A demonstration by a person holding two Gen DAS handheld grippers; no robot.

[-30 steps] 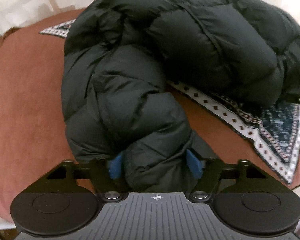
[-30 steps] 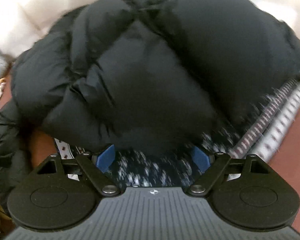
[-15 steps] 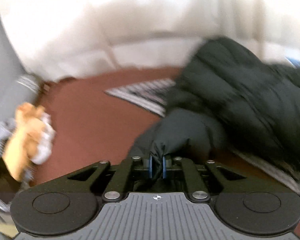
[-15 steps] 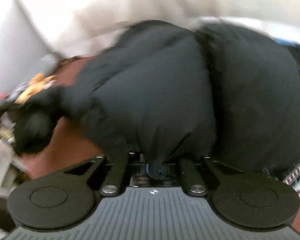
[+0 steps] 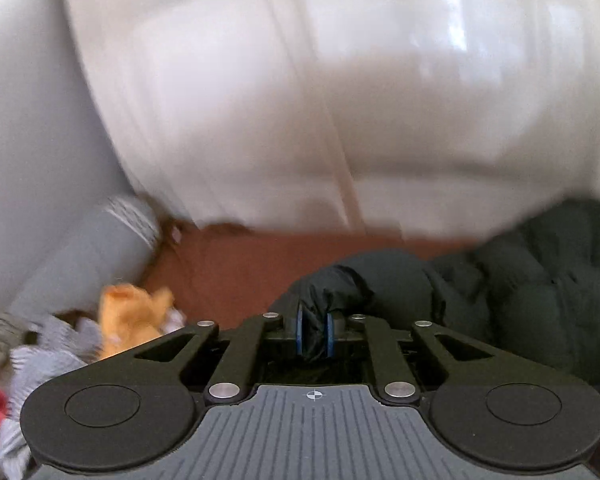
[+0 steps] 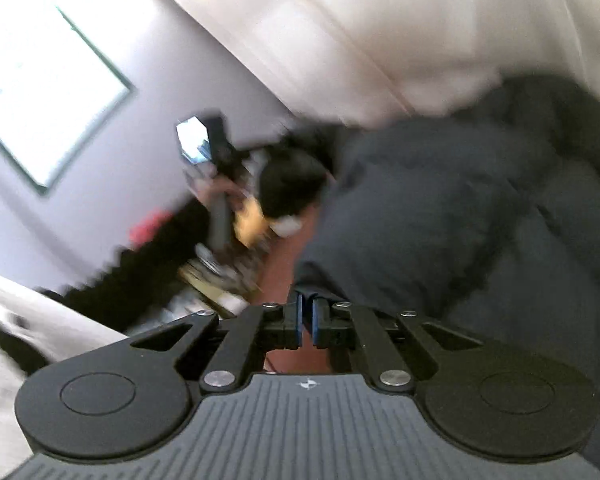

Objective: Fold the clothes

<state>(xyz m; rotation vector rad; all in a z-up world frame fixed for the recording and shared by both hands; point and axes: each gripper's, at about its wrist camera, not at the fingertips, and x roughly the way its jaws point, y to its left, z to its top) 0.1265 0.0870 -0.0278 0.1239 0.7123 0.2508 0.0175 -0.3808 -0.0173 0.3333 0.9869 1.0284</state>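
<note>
Your black puffer jacket (image 5: 540, 292) sprawls over the rust-brown bed cover (image 5: 240, 264), its bulk to the right of your left gripper (image 5: 314, 334) and below the white curtain (image 5: 300, 100). Left of the jacket lies a heap of loose laundry (image 5: 132, 316), orange and striped. Your left gripper pinches a bunched end of the jacket between its blue pads, the jaws easing apart slightly. Your right gripper (image 6: 307, 322) is drawn narrow, an edge of the jacket (image 6: 440, 220) caught at its tips; motion blur smears much beyond.
</note>
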